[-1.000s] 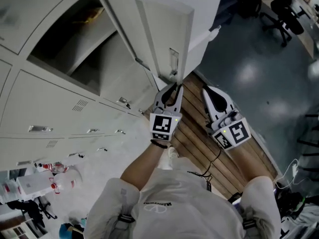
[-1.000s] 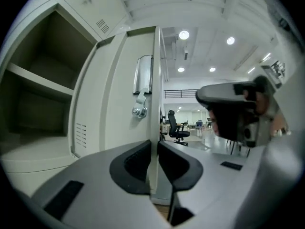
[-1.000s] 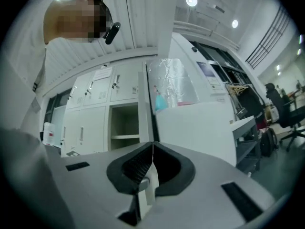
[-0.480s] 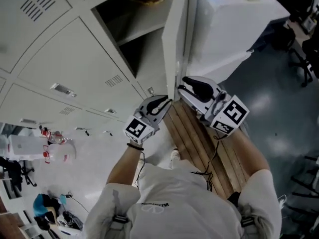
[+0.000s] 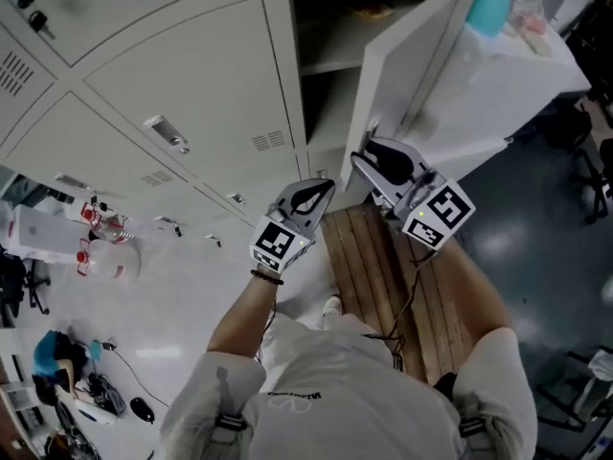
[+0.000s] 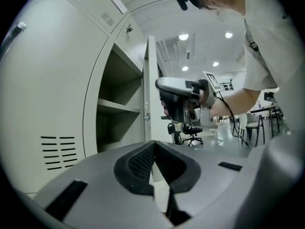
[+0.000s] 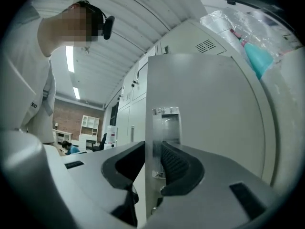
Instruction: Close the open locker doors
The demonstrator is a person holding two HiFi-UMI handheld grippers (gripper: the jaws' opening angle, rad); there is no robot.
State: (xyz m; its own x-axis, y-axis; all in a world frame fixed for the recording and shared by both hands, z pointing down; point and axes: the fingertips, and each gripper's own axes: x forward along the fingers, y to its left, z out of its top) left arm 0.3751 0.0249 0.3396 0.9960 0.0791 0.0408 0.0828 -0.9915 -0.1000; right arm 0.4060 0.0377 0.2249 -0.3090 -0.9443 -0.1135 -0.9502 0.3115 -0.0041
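Note:
One grey locker door point(image 5: 412, 65) stands open, with an inner shelf point(image 5: 330, 65) showing behind it. My right gripper point(image 5: 362, 156) sits at the door's free lower edge. In the right gripper view the door point(image 7: 209, 109) runs between the jaws of that gripper point(image 7: 152, 149), one on each side beside the latch plate point(image 7: 167, 123). The jaws are closing and stand wide. My left gripper point(image 5: 326, 185) hangs just left of the door, shut with nothing in it. The left gripper view shows the left gripper point(image 6: 155, 144), the door's edge point(image 6: 147, 89) and the right gripper point(image 6: 178, 99) on it.
Closed grey lockers point(image 5: 192, 94) fill the wall to the left. A white-covered table point(image 5: 498, 75) with a teal bottle point(image 5: 490, 3) stands right of the door. A wooden slatted platform point(image 5: 383, 266) lies under me. Bottles and clutter point(image 5: 105, 252) sit on the floor at left.
Both grippers rose to the door's free edge. The right gripper opened and now straddles that edge. The left gripper's jaws closed. The head view swung toward the lockers.

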